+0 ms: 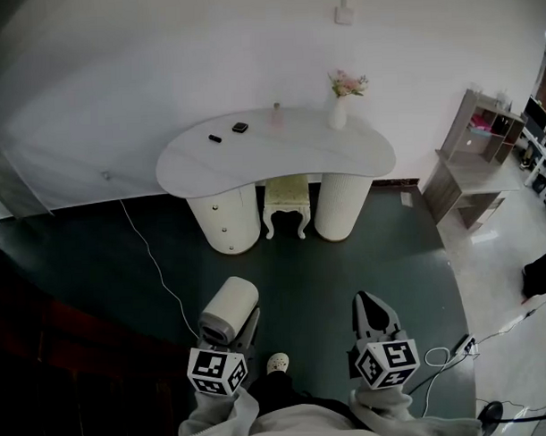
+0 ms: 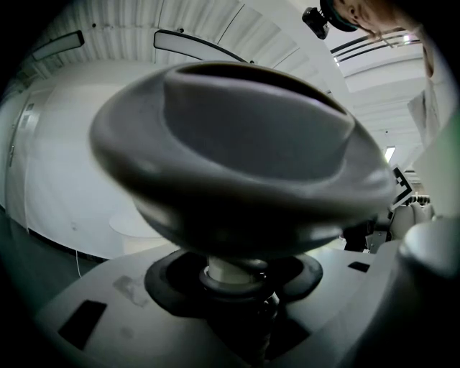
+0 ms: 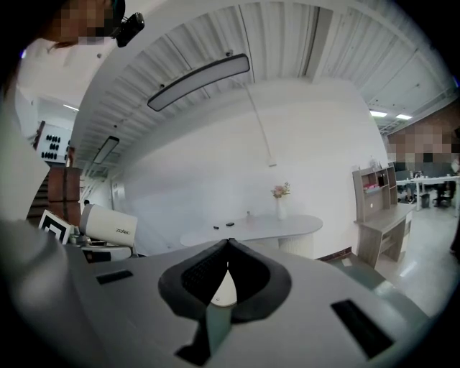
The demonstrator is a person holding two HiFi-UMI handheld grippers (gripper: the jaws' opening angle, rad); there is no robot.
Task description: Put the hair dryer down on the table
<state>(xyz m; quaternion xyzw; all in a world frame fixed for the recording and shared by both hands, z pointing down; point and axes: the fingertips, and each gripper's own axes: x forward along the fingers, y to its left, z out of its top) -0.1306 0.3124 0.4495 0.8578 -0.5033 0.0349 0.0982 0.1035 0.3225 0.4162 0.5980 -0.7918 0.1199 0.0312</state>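
Most work remains: the jaws of our left gripper (image 1: 230, 337) pinch the hair dryer (image 1: 231, 305), with the dressing table (image 1: 289, 154) well ahead of them (right gripper (image 1: 376, 313): jaws pressed together, empty).

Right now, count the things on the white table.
4: a small dark object and a second dark object left of middle, a small bottle farther back, a flower vase at right. Tinier ones may go unseen.

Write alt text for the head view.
Seen from above, the left gripper holds a white hair dryer low in the frame, beside the shut, empty right gripper. Ahead across a dark floor stands a curved white table with a vase of flowers on it and a stool beneath.
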